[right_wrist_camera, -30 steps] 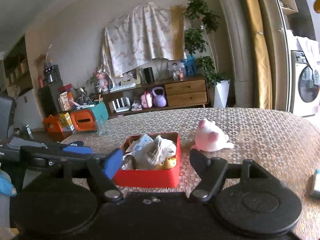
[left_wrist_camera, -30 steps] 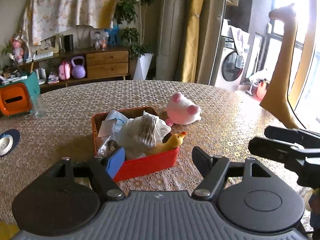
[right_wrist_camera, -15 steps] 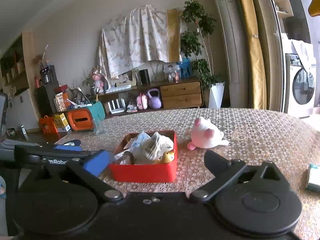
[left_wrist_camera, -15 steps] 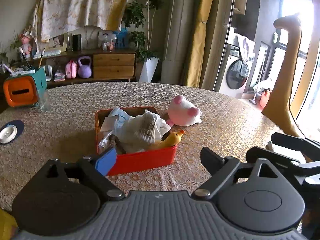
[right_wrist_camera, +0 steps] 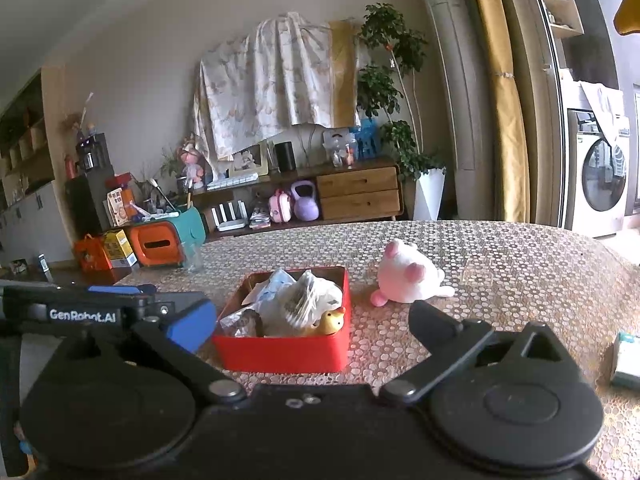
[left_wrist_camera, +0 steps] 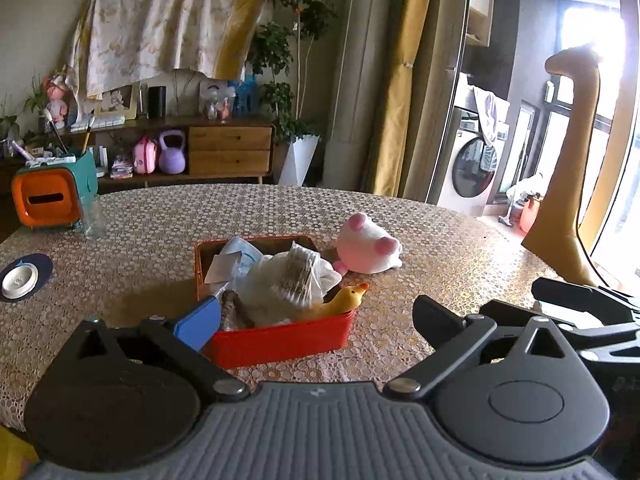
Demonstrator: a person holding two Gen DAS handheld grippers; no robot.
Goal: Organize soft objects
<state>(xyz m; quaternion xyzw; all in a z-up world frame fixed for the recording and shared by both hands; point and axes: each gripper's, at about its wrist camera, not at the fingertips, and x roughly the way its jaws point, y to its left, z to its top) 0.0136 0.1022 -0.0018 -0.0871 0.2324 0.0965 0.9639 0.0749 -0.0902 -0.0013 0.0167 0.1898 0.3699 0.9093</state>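
Both grippers over near edge of table [left_wrist_camera: 460, 248], lace-pattern cloth. Left gripper [left_wrist_camera: 316, 316]: jaws wide apart, just been opening, nothing between pads; blue pad on left finger, black on right. Right gripper [right_wrist_camera: 312, 320]: jaws also at full spread, opened within the last sec, nothing gripped.

Red box [left_wrist_camera: 280, 340] mid-table, just beyond the fingertips in both views, already stuffed: white plastic bag [left_wrist_camera: 292, 280] w/ bundled stuff on top, paper packets [left_wrist_camera: 232, 260] at back-left, yellow duck toy [left_wrist_camera: 344, 300] at front-right corner, head poking over rim. Dark crumpled item at front-left, can't tell what.

Pink-white plush [left_wrist_camera: 368, 248] lying on cloth just right of box, behind its far-right corner, not in box, apart from both grippers.

Elsewhere on table: orange-teal organizer [left_wrist_camera: 52, 196] far left, clear glass [left_wrist_camera: 94, 220] beside it, white dish on dark coaster [left_wrist_camera: 20, 280] at left edge. In right wrist view, small teal-white pack [right_wrist_camera: 628, 360] at right edge of table.
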